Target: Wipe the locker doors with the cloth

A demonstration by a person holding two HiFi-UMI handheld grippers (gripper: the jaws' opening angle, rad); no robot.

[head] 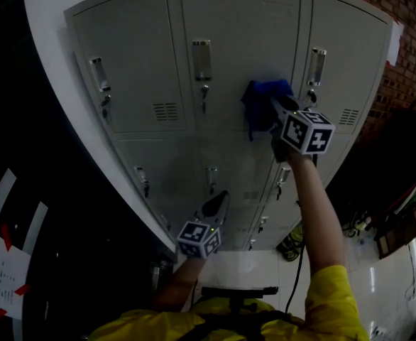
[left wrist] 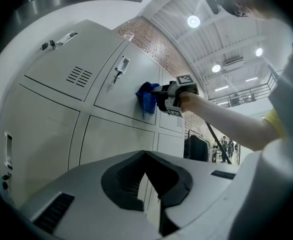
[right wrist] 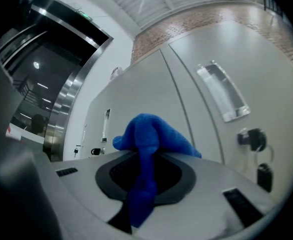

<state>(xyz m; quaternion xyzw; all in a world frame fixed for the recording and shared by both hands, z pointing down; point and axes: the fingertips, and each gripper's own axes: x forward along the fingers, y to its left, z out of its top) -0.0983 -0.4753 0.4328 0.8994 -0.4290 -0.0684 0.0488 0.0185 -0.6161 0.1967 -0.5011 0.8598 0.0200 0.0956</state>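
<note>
Left tongs, lower centre of head view: jaws together, nothing in them, hanging idle near the lower lockers. Right tongs, upper right of centre: clamped on the blue cloth, which looks pressed to the top middle locker door. Risks:
- The pinch is thin, so drag on the door may pull the cloth free.
- The hanging tail could snag the keyed lock or handle at right of the right gripper view.
- Hard tips may scrape paint.

Fuzzy blue cloth, matt metal locker doors
</note>
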